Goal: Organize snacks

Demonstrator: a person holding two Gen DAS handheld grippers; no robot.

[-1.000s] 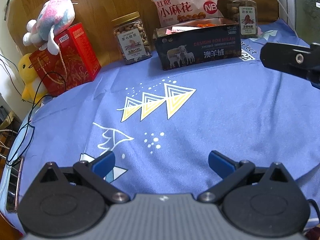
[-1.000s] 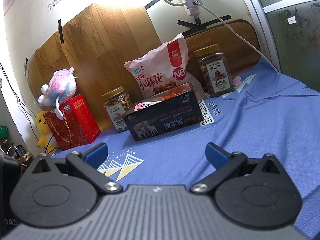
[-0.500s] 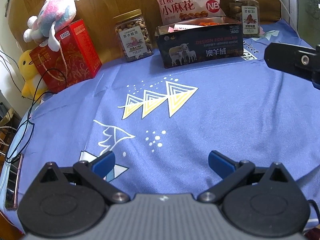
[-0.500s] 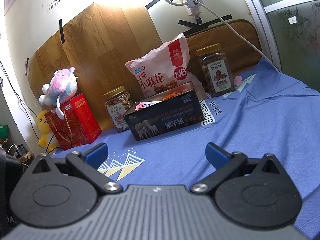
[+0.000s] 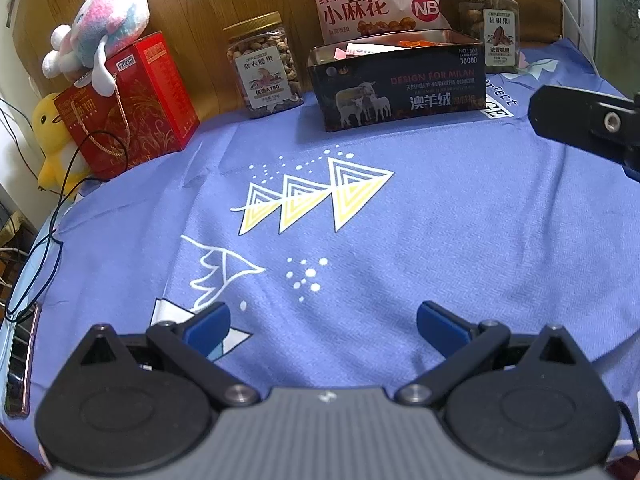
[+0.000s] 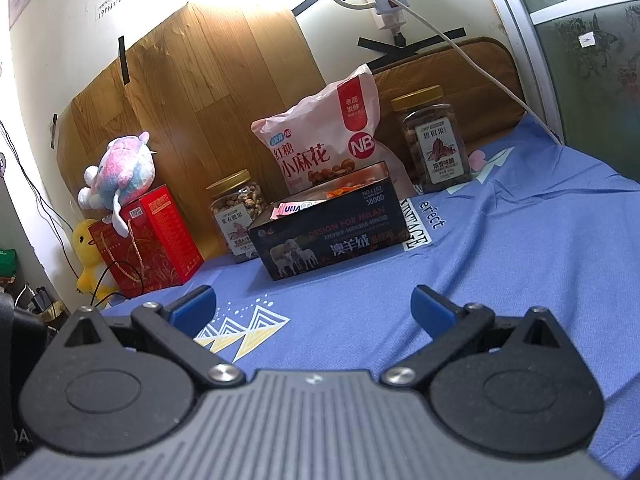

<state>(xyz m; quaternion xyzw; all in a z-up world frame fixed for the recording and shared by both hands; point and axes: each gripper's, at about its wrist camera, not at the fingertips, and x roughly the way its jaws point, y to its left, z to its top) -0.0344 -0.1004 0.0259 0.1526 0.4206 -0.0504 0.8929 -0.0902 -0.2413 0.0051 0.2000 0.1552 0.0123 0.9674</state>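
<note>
A dark tin box [image 5: 400, 88] [image 6: 332, 232] with sheep on its front stands open at the back of the blue cloth, holding pink and orange snack packets. Behind it leans a pink bag of twists [image 5: 376, 0] [image 6: 324, 148]. One nut jar [image 5: 264, 68] [image 6: 236, 216] stands left of the box, another jar [image 5: 490, 24] [image 6: 434, 144] right of it. My left gripper [image 5: 324, 320] is open and empty over the cloth, well short of the box. My right gripper [image 6: 312, 304] is also open and empty; part of its body [image 5: 588, 124] shows at the left wrist view's right edge.
A red gift box [image 5: 132, 104] [image 6: 148, 240] with a plush toy [image 5: 100, 28] on top stands at the back left, a yellow duck toy [image 5: 52, 140] beside it. Black cables [image 5: 60, 208] and a phone [image 5: 18, 360] lie at the left edge. A wooden board [image 6: 192, 92] backs everything.
The left gripper's view has shifted slightly, so the box and jars sit a little higher and further right in frame. The right gripper has barely moved. Both stay open.
</note>
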